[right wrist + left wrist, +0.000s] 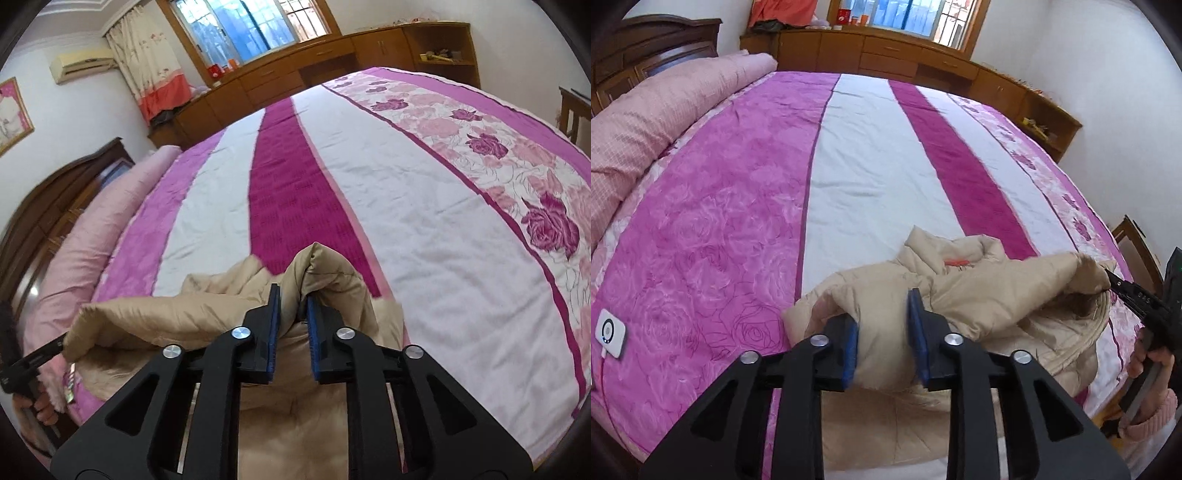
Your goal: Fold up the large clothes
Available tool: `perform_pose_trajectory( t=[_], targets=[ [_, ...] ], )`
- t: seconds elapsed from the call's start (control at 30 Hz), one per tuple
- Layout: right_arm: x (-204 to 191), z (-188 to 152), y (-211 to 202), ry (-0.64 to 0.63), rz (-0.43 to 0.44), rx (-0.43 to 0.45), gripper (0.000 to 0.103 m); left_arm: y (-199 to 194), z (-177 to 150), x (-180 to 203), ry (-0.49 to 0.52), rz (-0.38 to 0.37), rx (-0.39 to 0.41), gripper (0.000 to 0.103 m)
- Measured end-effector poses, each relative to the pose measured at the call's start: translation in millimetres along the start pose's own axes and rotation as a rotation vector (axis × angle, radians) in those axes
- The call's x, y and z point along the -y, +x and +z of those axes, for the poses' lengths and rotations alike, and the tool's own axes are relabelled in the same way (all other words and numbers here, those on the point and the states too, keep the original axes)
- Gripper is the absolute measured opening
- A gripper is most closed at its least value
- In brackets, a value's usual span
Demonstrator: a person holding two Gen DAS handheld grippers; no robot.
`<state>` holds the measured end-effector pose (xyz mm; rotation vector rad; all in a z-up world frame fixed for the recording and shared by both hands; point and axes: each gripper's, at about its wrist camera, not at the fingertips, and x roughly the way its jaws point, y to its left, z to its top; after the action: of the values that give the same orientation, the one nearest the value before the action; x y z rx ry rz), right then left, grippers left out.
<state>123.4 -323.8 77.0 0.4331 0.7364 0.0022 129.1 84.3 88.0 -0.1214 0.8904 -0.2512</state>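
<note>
Folding has barely begun: the beige padded jacket (960, 295) hangs bunched over the near edge of the striped bedspread (868, 166), no neat fold visible. The left gripper (882, 332) pinches a thick wad of it, jaws partway closed; the right gripper (291, 325) clamps another bunch, nearly shut.

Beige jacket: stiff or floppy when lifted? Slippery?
Likely floppy: the jacket sags between the left gripper and right gripper. Probably light for its bulk; it looks puffy and quilted. Its shell looks smooth, so maybe slippery.
</note>
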Motion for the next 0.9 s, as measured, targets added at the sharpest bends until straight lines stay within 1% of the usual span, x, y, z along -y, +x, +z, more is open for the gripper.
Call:
perform_pose_trajectory(
  t=[0.03, 0.07, 0.1, 0.13, 0.17, 0.2, 0.27, 0.3, 0.33, 0.37, 0.43, 0.57, 0.63, 0.7, 0.77, 0.9],
  targets=[
    [-0.6, 1.8, 4.7, -0.004, -0.013, 0.001, 0.021, -2.6, 1.2, 0.5, 0.005, -0.004, 0.001, 0.035],
    [-1.3, 3.2, 8.3, -0.016, -0.032, 0.001, 0.024, -6.7, 0.6, 2.1, 0.016, -0.011, 0.008, 0.044],
    [-1.2, 3.5, 10.4, -0.026, -0.045, 0.001, 0.025, -13.7, -0.8, 5.0, 0.038, -0.017, 0.023, 0.057],
    [-0.9, 3.6, 12.0, -0.033, -0.053, 0.002, 0.028, -19.3, -2.3, 7.1, 0.053, -0.011, 0.038, 0.065],
    [0.8, 4.5, 13.2, -0.034, -0.058, 0.002, 0.031, -28.5, -4.3, 9.9, 0.08, 0.016, 0.068, 0.079],
    [3.1, 4.4, 13.6, -0.03, -0.055, 0.002, 0.033, -32.9, -4.7, 11.8, 0.097, 0.03, 0.087, 0.084],
    [9.2, 5.9, 11.9, -0.013, -0.053, 0.005, 0.042, -48.3, -7.3, 15.3, 0.15, 0.048, 0.113, 0.084],
    [11.0, 6.3, 8.8, -0.004, -0.05, 0.015, 0.046, -53.0, -8.1, 15.1, 0.156, 0.055, 0.116, 0.085],
    [13.2, 7.5, 4.4, 0.007, -0.048, 0.028, 0.053, -55.8, -8.1, 14.1, 0.156, 0.064, 0.117, 0.085],
    [16.5, 8.5, -2.5, 0.017, -0.036, 0.045, 0.058, -59.1, -9.7, 12.9, 0.157, 0.076, 0.119, 0.085],
    [18.2, 8.6, -11.7, 0.009, -0.008, 0.042, 0.059, -64.6, -14.1, 10.4, 0.16, 0.088, 0.132, 0.085],
    [20.1, -1.7, -27.5, -0.056, -0.053, 0.053, 0.059, -64.1, -27.1, 3.4, 0.145, 0.107, 0.12, 0.085],
    [25.7, -6.1, -32.4, -0.06, -0.046, 0.049, 0.059, -58.8, -34.1, 1.3, 0.143, 0.1, 0.1, 0.085],
    [29.9, -11.5, -34.6, -0.072, -0.055, 0.044, 0.059, -50.4, -38.6, -1.2, 0.149, 0.109, 0.084, 0.085],
    [30.0, -16.8, -30.5, -0.093, -0.061, 0.021, 0.059, -33.6, -40.8, -4.6, 0.145, 0.124, 0.057, 0.085],
    [24.3, -26.2, -14.9, -0.123, -0.059, -0.014, 0.059, -2.0, -37.6, -7.3, 0.114, 0.098, 0.016, 0.085]
  ],
)
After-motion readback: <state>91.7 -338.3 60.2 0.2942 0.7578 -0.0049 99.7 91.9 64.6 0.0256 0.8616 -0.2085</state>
